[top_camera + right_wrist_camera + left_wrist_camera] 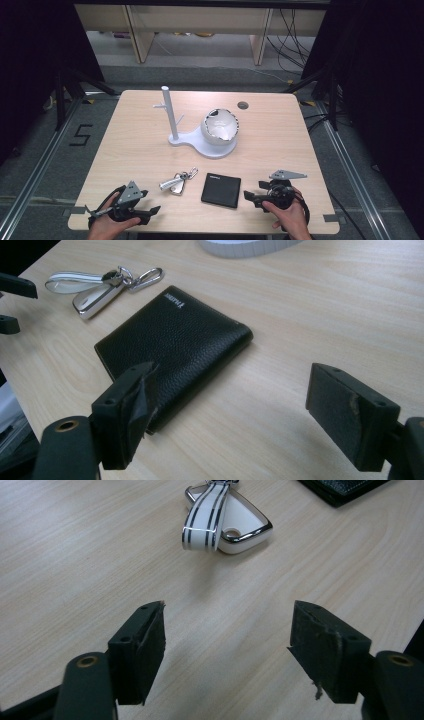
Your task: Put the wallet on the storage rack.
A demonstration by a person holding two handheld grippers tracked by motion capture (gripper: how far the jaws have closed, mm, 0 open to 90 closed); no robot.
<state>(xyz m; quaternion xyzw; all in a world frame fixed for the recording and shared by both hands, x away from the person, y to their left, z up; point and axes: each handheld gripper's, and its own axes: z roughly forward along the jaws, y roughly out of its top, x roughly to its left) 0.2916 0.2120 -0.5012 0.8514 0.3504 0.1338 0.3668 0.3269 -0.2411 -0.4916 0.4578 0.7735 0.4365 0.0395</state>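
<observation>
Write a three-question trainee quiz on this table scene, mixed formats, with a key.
1. True or false: the left hand-held gripper is shut on the key fob.
2. Which lies between the key fob and the right hand-held gripper? A) black wallet B) white stand C) a mug
3. Fill in: the bowl-shaped holder sits on the white stand's ____.

Key: 1 false, its jaws stand apart over bare table; 2 A; 3 base.
</observation>
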